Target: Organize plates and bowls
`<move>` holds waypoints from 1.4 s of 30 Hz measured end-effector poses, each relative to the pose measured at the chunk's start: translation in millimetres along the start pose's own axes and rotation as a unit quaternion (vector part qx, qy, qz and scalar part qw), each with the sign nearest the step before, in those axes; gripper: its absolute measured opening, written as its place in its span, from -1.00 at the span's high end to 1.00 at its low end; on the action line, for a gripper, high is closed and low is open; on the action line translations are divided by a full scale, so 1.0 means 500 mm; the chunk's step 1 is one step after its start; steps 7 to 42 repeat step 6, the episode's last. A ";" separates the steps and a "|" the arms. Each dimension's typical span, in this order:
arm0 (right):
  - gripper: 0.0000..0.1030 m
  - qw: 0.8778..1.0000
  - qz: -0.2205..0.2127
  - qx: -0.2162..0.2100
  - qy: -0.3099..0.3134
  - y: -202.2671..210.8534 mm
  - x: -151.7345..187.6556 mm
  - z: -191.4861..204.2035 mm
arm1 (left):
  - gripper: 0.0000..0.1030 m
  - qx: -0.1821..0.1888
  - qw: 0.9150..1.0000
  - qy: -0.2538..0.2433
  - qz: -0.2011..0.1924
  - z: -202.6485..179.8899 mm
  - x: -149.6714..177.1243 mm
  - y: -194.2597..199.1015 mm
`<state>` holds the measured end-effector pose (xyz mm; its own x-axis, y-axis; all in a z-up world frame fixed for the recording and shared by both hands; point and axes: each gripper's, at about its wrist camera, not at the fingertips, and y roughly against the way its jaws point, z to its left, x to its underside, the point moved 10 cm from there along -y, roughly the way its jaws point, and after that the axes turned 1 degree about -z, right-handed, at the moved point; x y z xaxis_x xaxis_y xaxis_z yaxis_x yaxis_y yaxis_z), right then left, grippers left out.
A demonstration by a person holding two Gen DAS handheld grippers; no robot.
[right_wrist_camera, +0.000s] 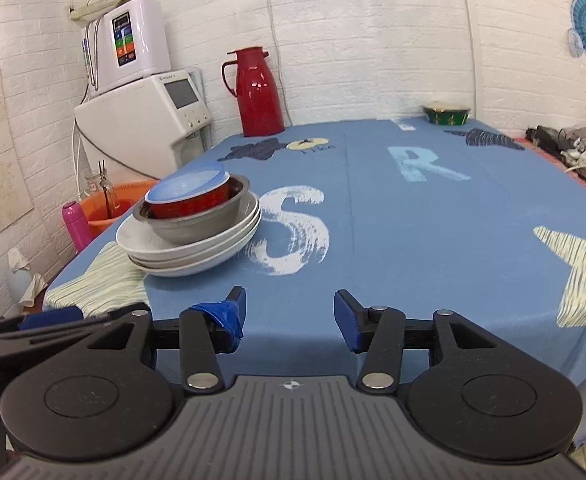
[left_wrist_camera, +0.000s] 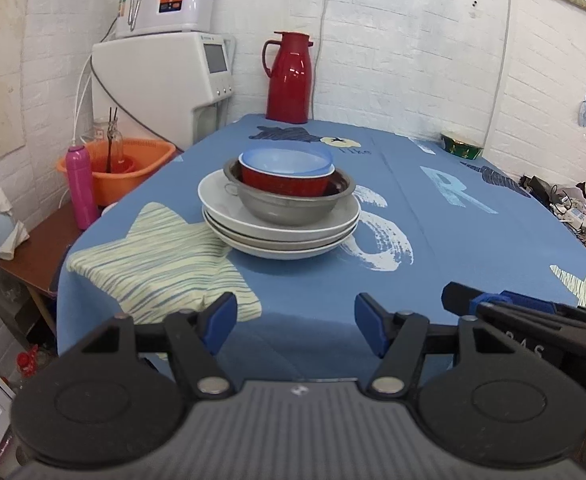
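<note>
White plates [left_wrist_camera: 253, 220] [right_wrist_camera: 165, 252] sit stacked on the blue tablecloth. On them rests a metal bowl [left_wrist_camera: 293, 204] [right_wrist_camera: 197, 226], holding a red bowl [left_wrist_camera: 285, 184] [right_wrist_camera: 193, 204] with a pale blue bowl [left_wrist_camera: 287, 160] [right_wrist_camera: 187, 186] nested on top. My left gripper [left_wrist_camera: 295, 324] hangs open at the table's near edge, well short of the stack and empty. My right gripper [right_wrist_camera: 289, 316] is open too, empty, with the stack ahead to its left. A green patterned bowl [left_wrist_camera: 461, 146] [right_wrist_camera: 447, 114] stands alone at the far right corner.
A red thermos jug [left_wrist_camera: 289, 78] [right_wrist_camera: 259, 92] stands at the table's far edge. White appliances [left_wrist_camera: 161, 80] [right_wrist_camera: 141, 120], an orange basin [left_wrist_camera: 121, 168] and a pink bottle [left_wrist_camera: 80, 184] are off the left side. Cables and clutter [left_wrist_camera: 565, 204] lie at the right.
</note>
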<state>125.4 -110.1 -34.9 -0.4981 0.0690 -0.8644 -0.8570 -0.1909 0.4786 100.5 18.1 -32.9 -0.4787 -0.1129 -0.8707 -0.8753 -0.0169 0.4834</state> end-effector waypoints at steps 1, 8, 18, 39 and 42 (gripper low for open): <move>0.34 1.000 0.005 -0.002 -0.002 -0.005 0.004 0.000 | -0.25 -0.006 1.000 -0.004 -0.006 0.001 -0.003 0.000; 0.32 1.000 0.014 -0.006 -0.008 -0.008 0.012 0.004 | -0.25 -0.018 1.000 -0.008 -0.019 0.006 -0.009 0.003; 0.32 1.000 0.014 -0.006 -0.008 -0.008 0.012 0.004 | -0.25 -0.018 1.000 -0.008 -0.019 0.006 -0.009 0.003; 0.32 1.000 0.014 -0.006 -0.008 -0.008 0.012 0.004 | -0.25 -0.018 1.000 -0.008 -0.019 0.006 -0.009 0.003; 0.32 1.000 0.014 -0.006 -0.008 -0.008 0.012 0.004 | -0.25 -0.018 1.000 -0.008 -0.019 0.006 -0.009 0.003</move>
